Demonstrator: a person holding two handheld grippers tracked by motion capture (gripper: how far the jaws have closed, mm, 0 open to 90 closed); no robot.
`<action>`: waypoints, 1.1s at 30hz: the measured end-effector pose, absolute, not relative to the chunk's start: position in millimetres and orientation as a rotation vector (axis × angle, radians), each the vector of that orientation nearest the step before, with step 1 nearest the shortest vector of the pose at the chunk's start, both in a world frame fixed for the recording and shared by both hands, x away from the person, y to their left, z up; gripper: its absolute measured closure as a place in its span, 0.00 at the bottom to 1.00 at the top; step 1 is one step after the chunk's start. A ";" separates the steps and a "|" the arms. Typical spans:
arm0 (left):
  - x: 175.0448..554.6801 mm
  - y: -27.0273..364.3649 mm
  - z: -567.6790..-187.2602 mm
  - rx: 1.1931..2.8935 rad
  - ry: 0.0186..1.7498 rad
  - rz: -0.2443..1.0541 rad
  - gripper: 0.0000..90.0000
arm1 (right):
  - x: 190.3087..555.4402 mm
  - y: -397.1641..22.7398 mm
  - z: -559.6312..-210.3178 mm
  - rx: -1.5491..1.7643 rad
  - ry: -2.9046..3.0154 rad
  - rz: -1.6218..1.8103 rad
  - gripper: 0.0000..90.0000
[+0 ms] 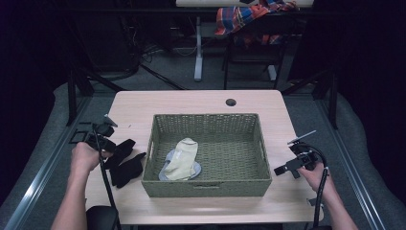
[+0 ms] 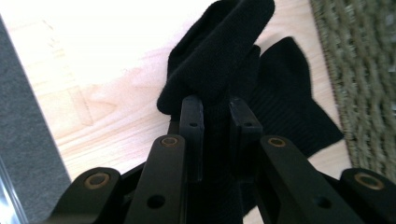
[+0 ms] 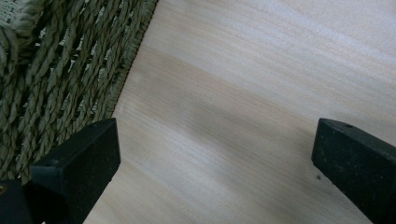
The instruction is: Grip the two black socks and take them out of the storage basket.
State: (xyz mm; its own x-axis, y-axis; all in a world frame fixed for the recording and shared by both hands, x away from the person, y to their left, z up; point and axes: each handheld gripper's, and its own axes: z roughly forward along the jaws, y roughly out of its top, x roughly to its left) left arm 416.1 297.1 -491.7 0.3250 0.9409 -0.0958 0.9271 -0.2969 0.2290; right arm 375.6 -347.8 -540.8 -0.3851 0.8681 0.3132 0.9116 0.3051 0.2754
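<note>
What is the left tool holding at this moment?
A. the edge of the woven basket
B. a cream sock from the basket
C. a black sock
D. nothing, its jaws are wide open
C: in the left gripper view the left tool has its jaws closed on a black sock, which is pinched between them above the table, beside the woven basket.

Dim surroundings, lit tabletop, glare, soft focus.
</note>
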 end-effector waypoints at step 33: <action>343.0 289.7 -450.4 2.234 1.690 0.347 0.00 | 374.7 -344.8 -539.3 -1.693 -2.451 -0.647 0.01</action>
State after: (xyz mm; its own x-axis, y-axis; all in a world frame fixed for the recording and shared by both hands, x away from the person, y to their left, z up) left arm 343.0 289.7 -450.4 0.2716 0.9624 0.0015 0.8853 -0.2504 0.3919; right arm 374.7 -344.8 -539.3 -0.3801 0.8714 0.3100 0.9109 0.2947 0.2887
